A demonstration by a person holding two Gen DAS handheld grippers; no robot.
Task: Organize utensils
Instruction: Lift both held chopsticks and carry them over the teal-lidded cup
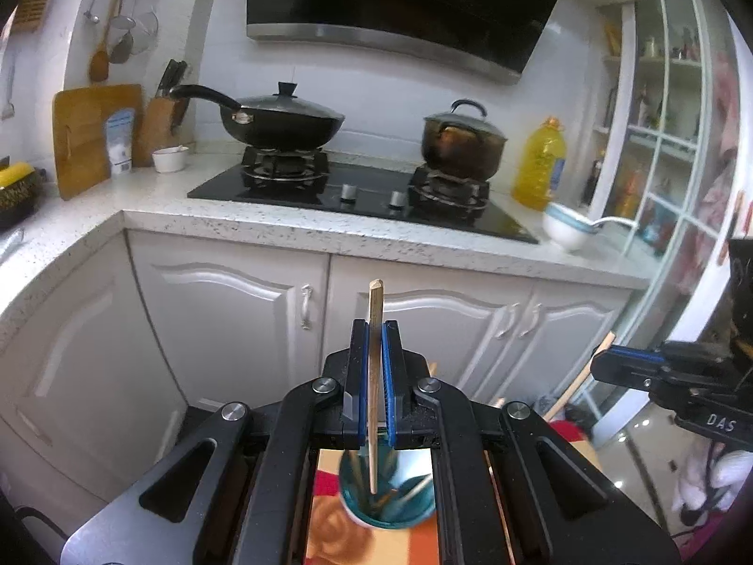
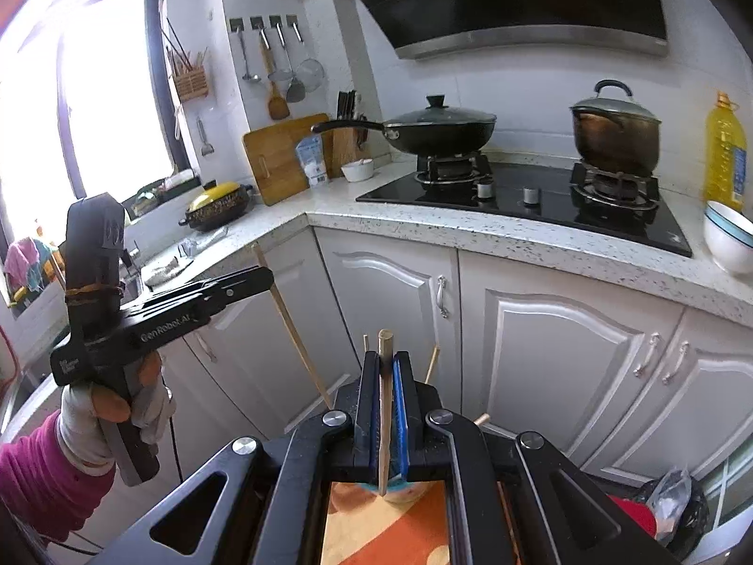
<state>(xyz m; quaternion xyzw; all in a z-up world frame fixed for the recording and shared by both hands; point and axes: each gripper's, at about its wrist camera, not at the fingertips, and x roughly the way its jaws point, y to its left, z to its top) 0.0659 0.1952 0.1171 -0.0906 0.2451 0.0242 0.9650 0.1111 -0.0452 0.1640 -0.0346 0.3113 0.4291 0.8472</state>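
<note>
The left gripper is closed on a chopstick, which is pinched upright between the blue pads, its lower tip hanging inside the mouth of a blue cup. A few other sticks are already seen lying in that cup, which stands on an orange patterned cloth. The right gripper is likewise closed on a second chopstick, held near vertical, with its lower end over a pale rim that is mostly hidden; whether that rim belongs to the same cup cannot be told.

A slip is judged the main risk: each stick is gripped on a narrow, smooth face, and a small tilt or loosening could let it swing or drop outside the rim. The cup could also be tipped if a stick is pushed against its wall or against the sticks already leaning inside. With both grippers working near one opening, a knock between them is possible.

Room to move is open above the cloth. Ahead, white cabinet doors and the overhanging countertop edge bound the space; the stove with its pans sits well apart.
</note>
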